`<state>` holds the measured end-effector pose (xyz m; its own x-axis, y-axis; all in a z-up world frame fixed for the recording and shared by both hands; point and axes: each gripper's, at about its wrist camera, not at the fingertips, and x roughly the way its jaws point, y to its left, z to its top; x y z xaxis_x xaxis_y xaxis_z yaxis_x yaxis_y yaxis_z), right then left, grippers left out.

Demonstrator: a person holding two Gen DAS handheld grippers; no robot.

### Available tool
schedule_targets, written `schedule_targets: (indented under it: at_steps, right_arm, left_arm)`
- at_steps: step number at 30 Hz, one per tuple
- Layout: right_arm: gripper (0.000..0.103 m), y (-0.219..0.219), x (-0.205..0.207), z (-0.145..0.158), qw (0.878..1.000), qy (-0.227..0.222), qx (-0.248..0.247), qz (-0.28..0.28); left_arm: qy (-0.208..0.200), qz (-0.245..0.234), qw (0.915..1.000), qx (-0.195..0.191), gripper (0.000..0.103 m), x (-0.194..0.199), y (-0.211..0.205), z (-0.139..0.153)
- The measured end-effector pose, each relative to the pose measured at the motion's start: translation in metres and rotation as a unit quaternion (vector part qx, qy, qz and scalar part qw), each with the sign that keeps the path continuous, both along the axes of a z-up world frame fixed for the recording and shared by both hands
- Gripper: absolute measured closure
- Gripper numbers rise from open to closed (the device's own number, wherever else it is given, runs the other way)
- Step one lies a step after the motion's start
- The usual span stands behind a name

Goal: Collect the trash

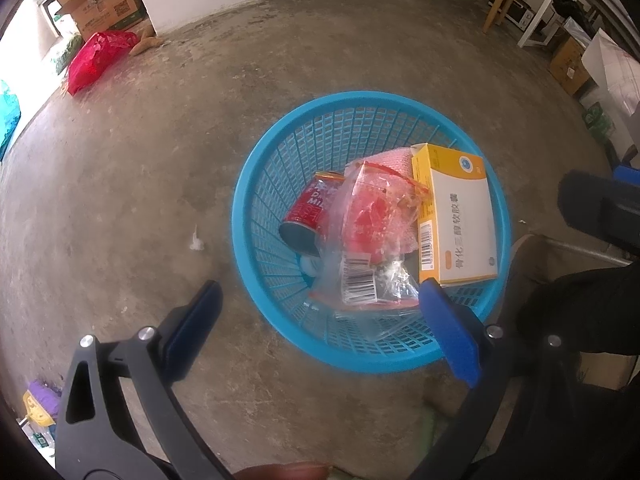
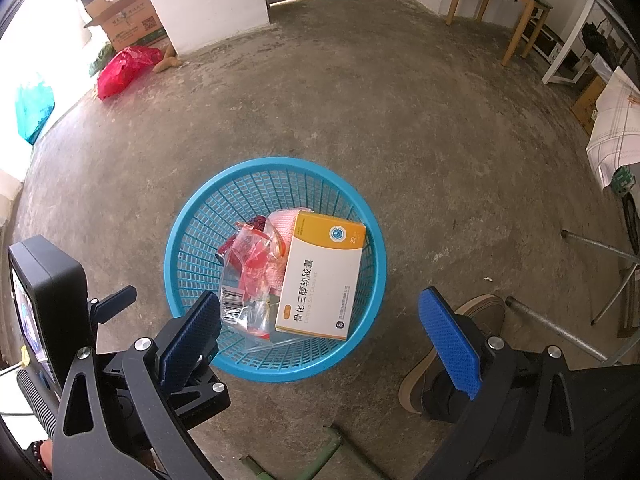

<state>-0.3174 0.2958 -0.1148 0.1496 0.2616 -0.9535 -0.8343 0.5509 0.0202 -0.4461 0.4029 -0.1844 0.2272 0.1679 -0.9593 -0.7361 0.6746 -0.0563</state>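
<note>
- While both grippers hover empty over the concrete floor (image 2: 420,128), the blue basket (image 1: 256,184) sits between them, just ahead.
- Left gripper (image 1: 320,316): fingers wide apart, holding nothing, right finger over the basket's near rim.
- Right gripper (image 2: 320,328): fingers spread, empty, left finger over the near rim.
- Inside the basket: red can (image 1: 310,212) at left, clear plastic bag (image 1: 372,236) in the middle, medicine box (image 1: 456,216) leaning on the right wall.
- Red bag (image 1: 94,60) far left by a cardboard box (image 1: 100,4).
- Shoe (image 2: 452,356) near right.
</note>
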Motion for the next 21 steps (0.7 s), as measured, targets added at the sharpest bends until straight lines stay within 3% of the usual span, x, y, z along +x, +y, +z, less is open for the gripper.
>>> schedule_targets:
  at_steps: [21]
  right_arm:
    - [0.006, -0.0015, 0.0000, -0.0008, 1.000, 0.001, -0.001, 0.000]
  left_arm:
    - [0.000, -0.003, 0.9999, -0.013, 0.008, 0.0008, -0.0023, -0.0035]
